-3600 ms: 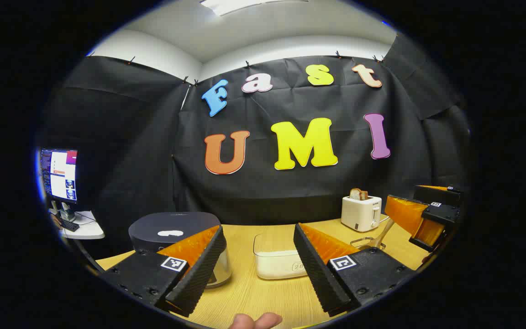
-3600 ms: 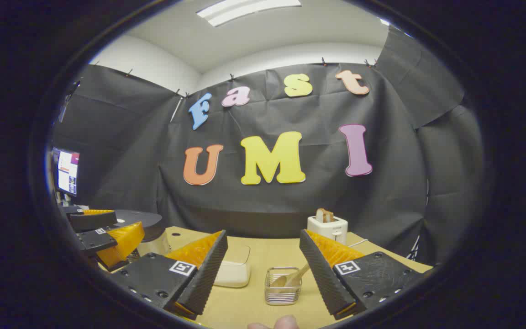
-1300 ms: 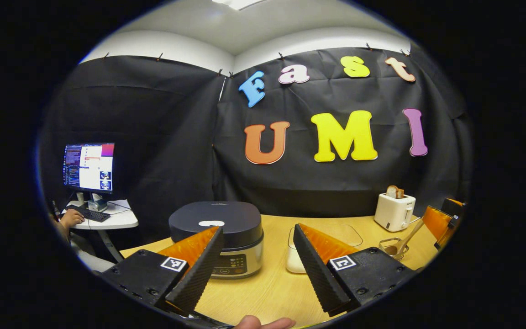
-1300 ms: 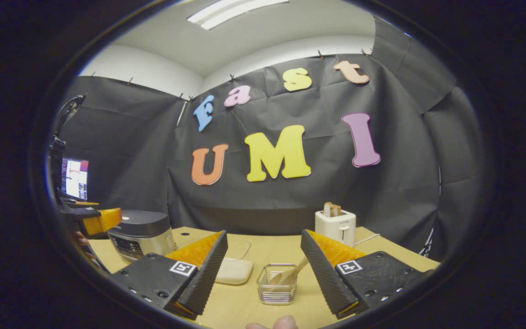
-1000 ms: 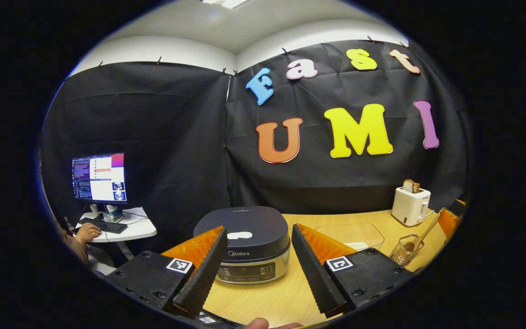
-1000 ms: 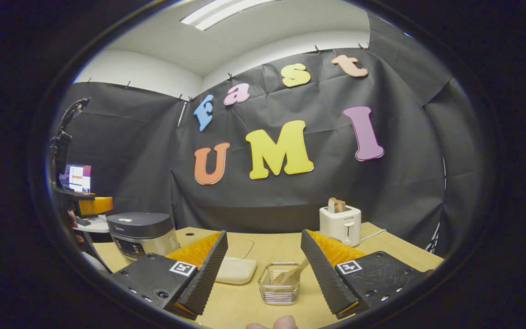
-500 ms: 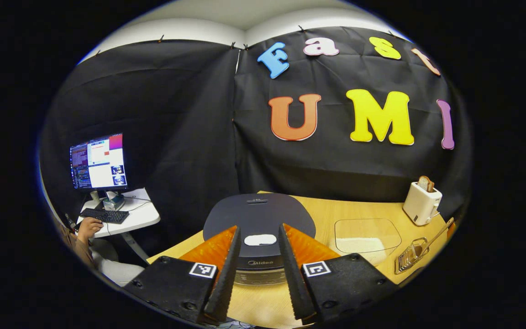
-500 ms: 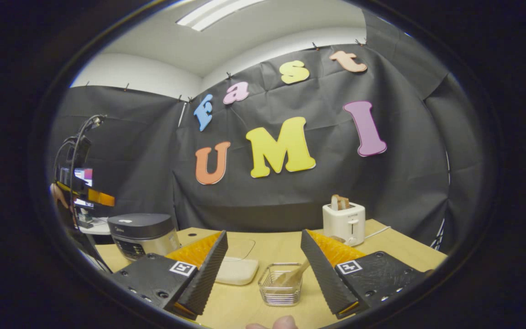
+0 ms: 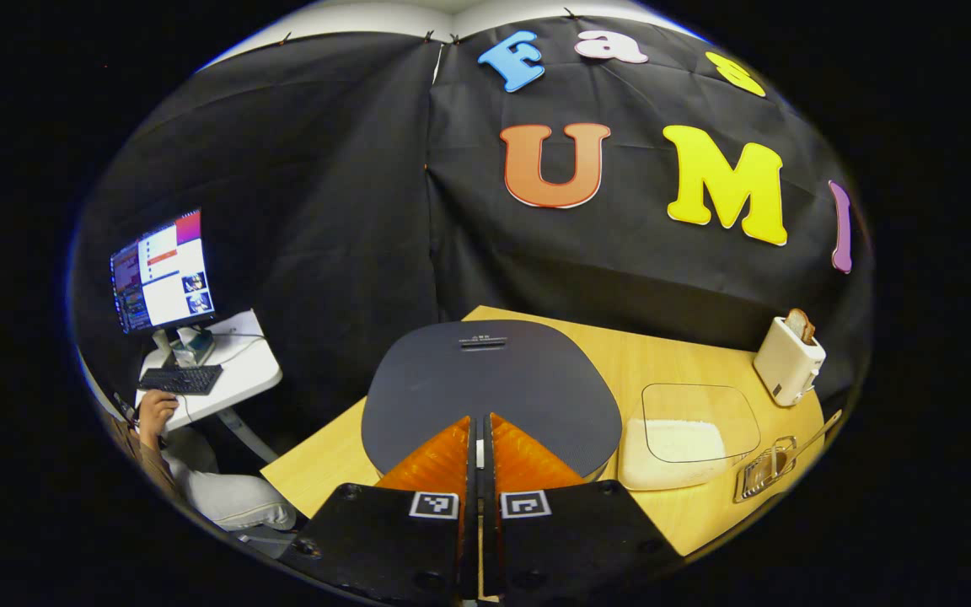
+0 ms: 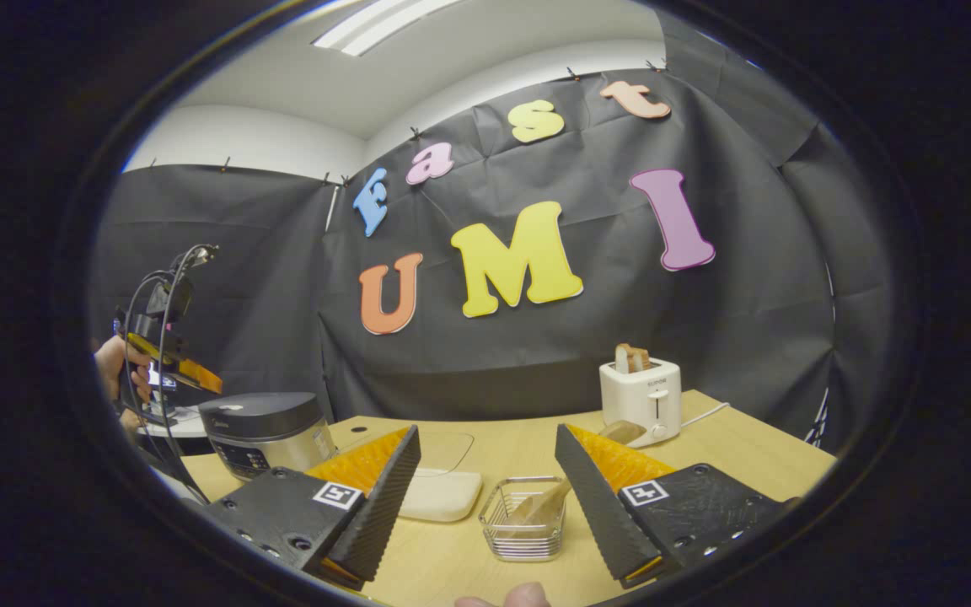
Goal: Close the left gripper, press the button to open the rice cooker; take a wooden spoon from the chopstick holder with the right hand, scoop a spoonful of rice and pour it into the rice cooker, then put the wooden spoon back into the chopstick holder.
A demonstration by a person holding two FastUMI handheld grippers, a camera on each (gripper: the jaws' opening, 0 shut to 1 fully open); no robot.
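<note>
On the desk [image 9: 688,514] front-left, the cooker [image 9: 490,392] sits lid down; our left tongs [image 9: 479,421] are pressed together, tips poised right over the lid's near edge where we judge the release button lies, though the tips hide it. Can't tell if they touch yet. In the right gripper view the cooker [image 10: 265,430] has the left tongs [image 10: 190,371] tilted above it, held by a hand [image 10: 115,371].

Handling, as we judge it:
- Cooker: heavy, rigid, won't slide under a push. Press straight down with the closed tips; the lid should spring up, so keep clear above.
- Spoon [image 10: 549,497]: light, stiff wood, not fragile. Its handle leans out of the wire holder [image 10: 526,521]; pinch the handle mid-to-upper length. The holder is light and may lift or tip with it.
- Rice tub [image 9: 679,434]: clear, shallow, rice loose; spills easily off a tilted spoon.

Right tongs [image 10: 485,497] are spread, empty, facing the holder from just in front.

Desk is pale wood, flat, smooth. Toaster [image 10: 641,392] stands at the far right, well apart from the work. The booth's black cloth closes in behind the desk; beyond the left edge a person sits at a side table with a monitor [image 9: 161,274] and keyboard [image 9: 182,379].
</note>
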